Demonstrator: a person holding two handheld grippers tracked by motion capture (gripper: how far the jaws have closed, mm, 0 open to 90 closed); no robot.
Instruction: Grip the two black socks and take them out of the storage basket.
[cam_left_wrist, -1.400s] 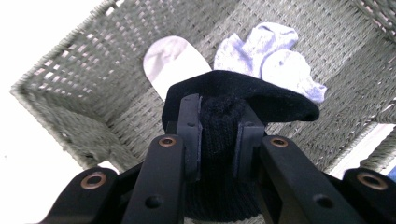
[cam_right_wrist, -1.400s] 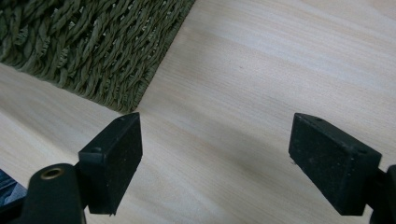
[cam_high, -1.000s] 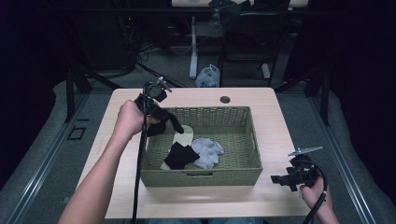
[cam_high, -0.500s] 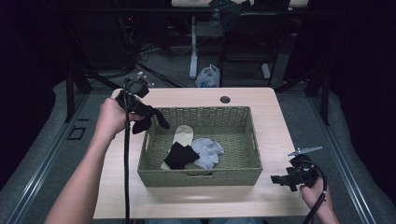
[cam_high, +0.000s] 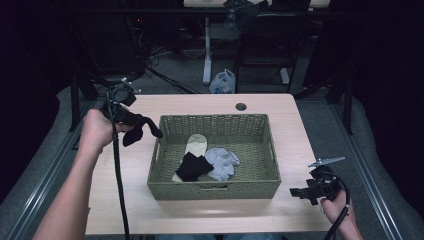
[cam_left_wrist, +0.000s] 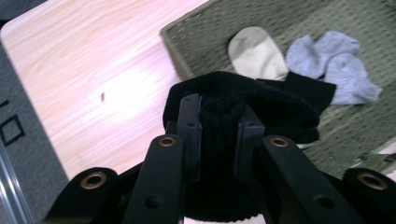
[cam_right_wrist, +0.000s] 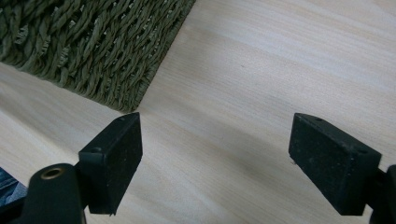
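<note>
A pale wooden desk (cam_high: 210, 105) stood in a dark room, with a green woven basket (cam_high: 215, 190) at its middle and bare wood on every side. The left claw (cam_high: 131, 120) was clenched on a black sock (cam_high: 142, 129), held above the open strip of desk just beyond the basket's left rim. The right claw (cam_high: 299, 192), jaws spread and holding nothing, sat low near the basket's front right corner, close to the desk's front edge.
</note>
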